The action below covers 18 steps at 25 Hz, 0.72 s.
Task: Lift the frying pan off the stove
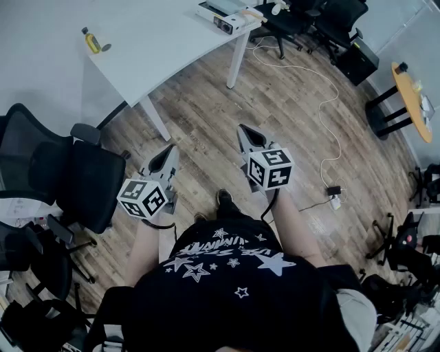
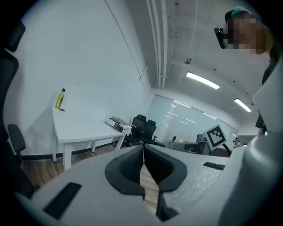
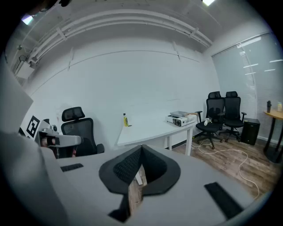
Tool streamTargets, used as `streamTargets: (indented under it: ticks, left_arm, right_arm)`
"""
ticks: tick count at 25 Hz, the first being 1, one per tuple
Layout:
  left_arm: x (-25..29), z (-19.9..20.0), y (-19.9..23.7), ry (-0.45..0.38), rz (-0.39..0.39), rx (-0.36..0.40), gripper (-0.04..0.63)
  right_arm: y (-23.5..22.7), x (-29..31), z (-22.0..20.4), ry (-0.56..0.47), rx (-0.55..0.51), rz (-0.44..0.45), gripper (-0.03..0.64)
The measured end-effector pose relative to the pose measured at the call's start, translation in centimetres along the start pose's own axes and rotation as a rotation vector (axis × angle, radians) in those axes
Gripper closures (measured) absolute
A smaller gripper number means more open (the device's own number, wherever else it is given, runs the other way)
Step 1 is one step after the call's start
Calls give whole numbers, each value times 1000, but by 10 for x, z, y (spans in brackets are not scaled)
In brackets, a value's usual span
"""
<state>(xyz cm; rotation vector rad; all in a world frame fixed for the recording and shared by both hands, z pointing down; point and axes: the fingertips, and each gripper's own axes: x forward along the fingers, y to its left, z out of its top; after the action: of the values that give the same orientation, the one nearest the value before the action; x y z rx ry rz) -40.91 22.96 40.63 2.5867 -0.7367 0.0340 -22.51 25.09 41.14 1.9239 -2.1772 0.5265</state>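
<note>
Grippers: the left gripper [image 2: 143,148] has its dark ribbed pads pressed together at the tips, with nothing between them. The right gripper [image 3: 141,148] is in the same condition, jaws closed and empty. In the head view both are held in front of the person's body, over the wooden floor [image 1: 289,117], side by side but apart, each with its marker cube towards the person.

Task item: the frying pan [image 3: 179,114] shows as a low grey shape on top of the stove [image 3: 180,120], with a pale handle projecting to the right in the right gripper view. It is too small to make out further. The stove stands at the far end of the white table [image 1: 158,48], well away from both grippers. Neither gripper touches the table or anything on it.

Other items on the table: a yellow bottle [image 1: 91,41] lies near the opposite end, close to the wall, with a small dark cap just beside it.

Surroundings: black office chairs [image 1: 82,179] stand to the person's left, near the left gripper. More black chairs [image 1: 295,17] stand beyond the stove end of the table. A white cable [image 1: 330,103] runs across the floor to the person's right, and a round wooden-topped table [image 1: 412,100] stands at the right edge of the head view
</note>
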Motion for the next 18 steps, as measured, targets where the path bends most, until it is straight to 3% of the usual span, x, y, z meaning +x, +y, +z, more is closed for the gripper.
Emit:
streamTargets:
  ticks: [8, 18]
  left_arm:
    - [-1, 1, -2, 34, 21, 129, 583]
    - [-19, -26, 3, 69, 22, 75, 583]
  right_arm:
    - [3, -1, 2, -19, 4, -19, 609]
    - [16, 5, -28, 31, 44, -29, 609]
